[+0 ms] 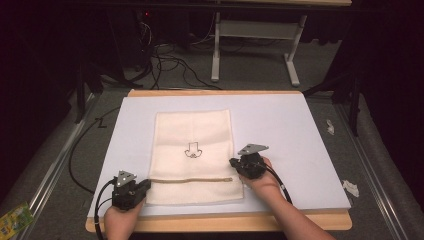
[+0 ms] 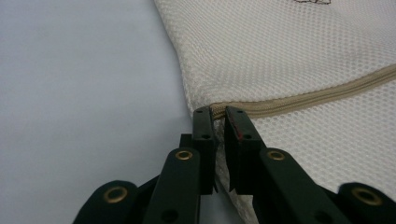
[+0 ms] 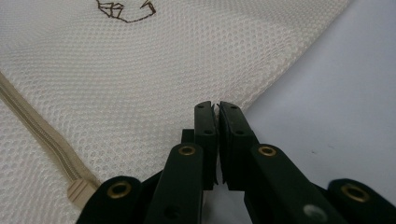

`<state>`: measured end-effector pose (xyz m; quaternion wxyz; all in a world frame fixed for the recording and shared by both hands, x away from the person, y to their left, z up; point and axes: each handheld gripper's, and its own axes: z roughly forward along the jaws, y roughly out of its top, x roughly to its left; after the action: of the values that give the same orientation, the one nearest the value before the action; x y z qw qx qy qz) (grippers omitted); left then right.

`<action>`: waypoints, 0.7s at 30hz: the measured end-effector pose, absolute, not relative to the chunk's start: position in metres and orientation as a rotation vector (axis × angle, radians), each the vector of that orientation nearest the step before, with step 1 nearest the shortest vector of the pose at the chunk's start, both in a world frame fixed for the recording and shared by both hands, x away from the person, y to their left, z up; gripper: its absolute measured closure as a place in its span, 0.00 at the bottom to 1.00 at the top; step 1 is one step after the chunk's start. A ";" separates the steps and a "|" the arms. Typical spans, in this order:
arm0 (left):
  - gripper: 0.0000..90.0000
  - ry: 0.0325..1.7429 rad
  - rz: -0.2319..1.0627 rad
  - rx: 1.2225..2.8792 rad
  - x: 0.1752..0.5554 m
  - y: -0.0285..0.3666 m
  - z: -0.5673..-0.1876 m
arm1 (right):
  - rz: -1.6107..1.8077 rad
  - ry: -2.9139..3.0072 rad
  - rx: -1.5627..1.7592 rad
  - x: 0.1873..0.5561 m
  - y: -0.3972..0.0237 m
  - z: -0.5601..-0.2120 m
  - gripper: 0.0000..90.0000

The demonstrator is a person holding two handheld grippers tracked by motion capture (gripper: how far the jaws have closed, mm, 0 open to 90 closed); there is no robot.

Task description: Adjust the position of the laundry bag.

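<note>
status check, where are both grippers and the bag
Left gripper shut on mesh bag edge at the zipper end. Right gripper shut on opposite edge. Bag flat, nothing in the way.

Cream mesh cloth bag (image 1: 192, 155) (woven zip tape); matt white board (image 1: 295, 135), wooden edge.

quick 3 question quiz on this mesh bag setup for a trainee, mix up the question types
1. True or false: the zipper on the mesh bag runs along the half nearer the person.
2. Which edge of the bag does the right gripper pinch? A) the far edge B) the right side edge C) the left side edge
3. Fill in: the left gripper grips the bag's edge right at the end of the ____.

Key:
1. True.
2. B, with the jaws nearly shut on the cloth.
3. Zipper; the jaws are closed on the bag's left edge there.
</note>
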<state>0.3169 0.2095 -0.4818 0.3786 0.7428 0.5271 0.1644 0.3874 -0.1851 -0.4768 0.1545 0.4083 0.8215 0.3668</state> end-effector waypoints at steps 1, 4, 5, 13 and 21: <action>0.93 1.344 0.423 1.899 0.318 0.208 -0.482 | 1.051 2.355 1.170 0.387 -0.186 -0.477 0.98; 0.93 1.324 0.428 1.920 0.320 0.204 -0.481 | 1.050 2.354 1.176 0.386 -0.190 -0.477 0.97; 0.93 1.318 0.425 1.924 0.321 0.203 -0.481 | 1.046 2.348 1.183 0.385 -0.191 -0.477 0.97; 0.93 1.227 0.421 1.987 0.332 0.181 -0.479 | 1.006 2.303 1.211 0.377 -0.211 -0.475 0.97; 0.93 1.135 0.384 2.038 0.342 0.151 -0.478 | 0.990 2.233 1.294 0.369 -0.244 -0.475 0.97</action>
<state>0.3424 0.1511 -0.4781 0.3790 0.7979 0.4441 0.1501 0.3690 -0.2442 -0.4747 0.1877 0.4598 0.7934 0.3518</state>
